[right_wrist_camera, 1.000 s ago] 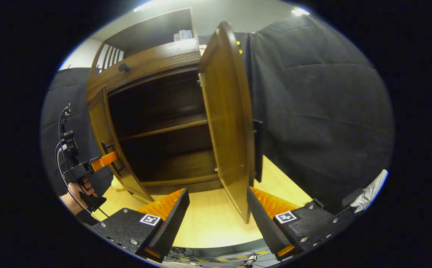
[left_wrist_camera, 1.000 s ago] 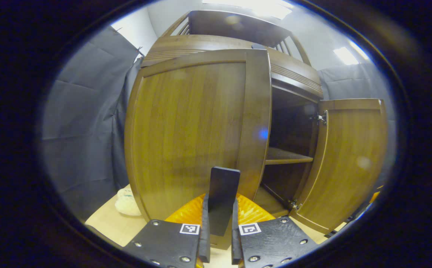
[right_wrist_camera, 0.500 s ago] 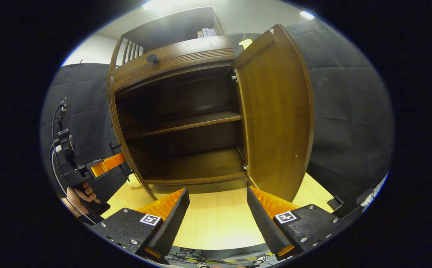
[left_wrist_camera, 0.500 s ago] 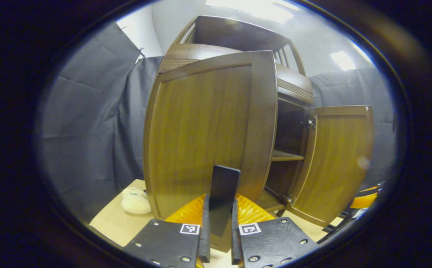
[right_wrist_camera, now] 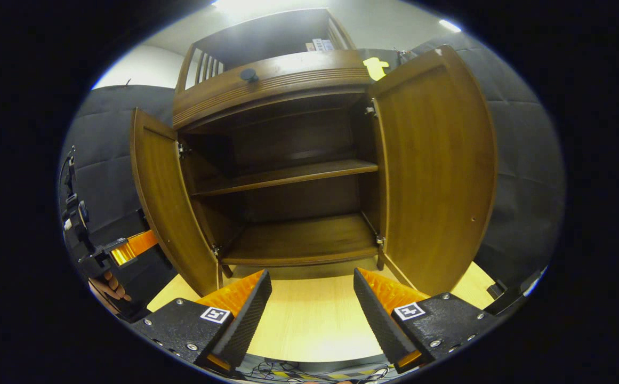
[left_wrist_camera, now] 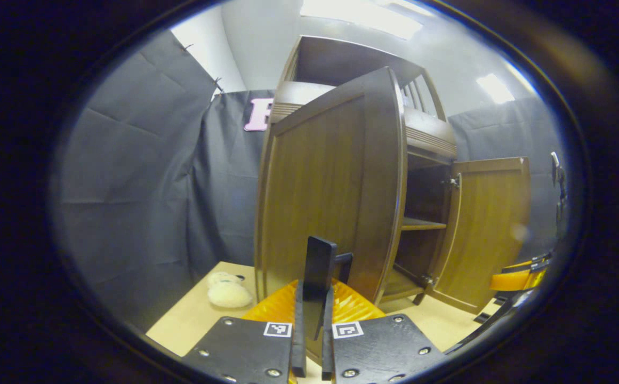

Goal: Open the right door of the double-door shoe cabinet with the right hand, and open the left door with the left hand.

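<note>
Both doors standing open, left gripper clamping the handle of the left door, right gripper hanging wide and empty before the cabinet, right door swung right, possibly a plush toy lying far left.

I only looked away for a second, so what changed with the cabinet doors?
The left door swung further open, pulled by the left gripper, whose jaws stay clamped on its handle. The right door now stands wide open, and the right gripper has drawn back from it, jaws apart. The cabinet and its bare shelves stayed put.
</note>
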### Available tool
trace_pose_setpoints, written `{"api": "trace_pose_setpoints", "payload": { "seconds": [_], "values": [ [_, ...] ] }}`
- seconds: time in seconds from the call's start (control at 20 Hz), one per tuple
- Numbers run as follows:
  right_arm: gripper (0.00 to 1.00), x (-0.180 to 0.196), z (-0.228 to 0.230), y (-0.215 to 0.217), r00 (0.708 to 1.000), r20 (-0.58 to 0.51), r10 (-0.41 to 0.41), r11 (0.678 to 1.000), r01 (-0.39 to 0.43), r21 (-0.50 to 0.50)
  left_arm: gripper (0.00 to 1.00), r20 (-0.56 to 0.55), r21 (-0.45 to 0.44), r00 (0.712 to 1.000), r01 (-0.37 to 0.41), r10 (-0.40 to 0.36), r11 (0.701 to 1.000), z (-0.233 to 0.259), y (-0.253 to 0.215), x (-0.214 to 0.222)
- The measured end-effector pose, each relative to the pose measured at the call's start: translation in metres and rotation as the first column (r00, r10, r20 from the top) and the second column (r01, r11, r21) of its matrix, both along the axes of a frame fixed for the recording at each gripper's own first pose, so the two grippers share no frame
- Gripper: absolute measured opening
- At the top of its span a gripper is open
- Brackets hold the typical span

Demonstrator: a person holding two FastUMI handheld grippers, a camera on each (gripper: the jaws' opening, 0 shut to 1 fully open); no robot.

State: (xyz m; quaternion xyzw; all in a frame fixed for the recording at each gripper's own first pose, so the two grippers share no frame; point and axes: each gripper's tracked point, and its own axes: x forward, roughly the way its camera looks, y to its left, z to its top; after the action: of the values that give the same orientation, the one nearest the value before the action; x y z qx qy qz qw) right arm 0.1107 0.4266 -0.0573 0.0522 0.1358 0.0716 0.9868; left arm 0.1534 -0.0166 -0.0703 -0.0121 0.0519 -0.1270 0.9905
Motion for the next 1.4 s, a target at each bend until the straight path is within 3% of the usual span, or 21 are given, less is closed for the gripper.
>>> {"api": "trace_pose_setpoints", "payload": {
  "seconds": [0.2, 0.3, 0.4, 0.55, 0.85, 0.9, 0.95, 1.05, 1.1, 1.4],
  "values": [
    [0.92, 0.013, 0.007, 0.019, 0.999, 0.010, 0.045, 0.999, -0.045, 0.001, 0.07, 0.002, -0.071, 0.999, -0.043, 0.043, 0.997, 0.001, 0.011, 0.006],
    [0.92, 0.019, 0.011, 0.024, 0.998, 0.019, 0.058, 0.998, -0.058, -0.008, 0.07, 0.018, -0.011, 0.994, -0.104, 0.104, 0.995, 0.003, 0.025, 0.004],
    [0.92, 0.023, 0.015, 0.026, 0.998, 0.029, 0.061, 0.998, -0.061, -0.016, 0.07, 0.022, 0.027, 0.993, -0.115, 0.115, 0.993, 0.004, 0.034, 0.010],
    [0.92, 0.024, 0.018, 0.024, 0.998, 0.040, 0.057, 0.998, -0.056, -0.027, 0.02, 0.028, -0.012, 0.994, -0.103, 0.103, 0.995, 0.018, 0.035, 0.002],
    [0.96, 0.033, 0.033, 0.013, 0.998, 0.051, 0.025, 0.998, -0.022, -0.054, 0.05, 0.028, -0.039, 0.998, -0.047, 0.048, 0.998, 0.015, 0.027, 0.001],
    [0.92, 0.041, 0.035, 0.008, 0.999, 0.052, 0.018, 0.998, -0.015, -0.057, 0.02, 0.036, -0.052, 0.999, -0.032, 0.034, 0.998, 0.017, 0.025, 0.001],
    [0.95, 0.044, 0.034, 0.005, 0.999, 0.051, 0.011, 0.998, -0.008, -0.057, 0.05, 0.045, -0.068, 0.999, -0.022, 0.025, 0.997, 0.018, 0.024, 0.002],
    [0.95, 0.043, 0.033, 0.000, 0.999, 0.044, -0.005, 0.999, 0.008, -0.054, 0.00, 0.041, -0.075, 0.999, -0.029, 0.032, 0.997, 0.017, 0.023, 0.005],
    [0.96, 0.042, 0.033, -0.003, 0.999, 0.033, -0.013, 0.999, 0.015, -0.051, 0.05, 0.038, -0.075, 0.999, -0.031, 0.034, 0.997, 0.017, 0.022, 0.004],
    [0.96, 0.049, 0.035, -0.019, 0.999, 0.001, -0.054, 0.998, 0.054, -0.031, 0.02, 0.019, -0.080, 0.998, -0.059, 0.061, 0.995, 0.015, 0.027, 0.000]
  ]
}}
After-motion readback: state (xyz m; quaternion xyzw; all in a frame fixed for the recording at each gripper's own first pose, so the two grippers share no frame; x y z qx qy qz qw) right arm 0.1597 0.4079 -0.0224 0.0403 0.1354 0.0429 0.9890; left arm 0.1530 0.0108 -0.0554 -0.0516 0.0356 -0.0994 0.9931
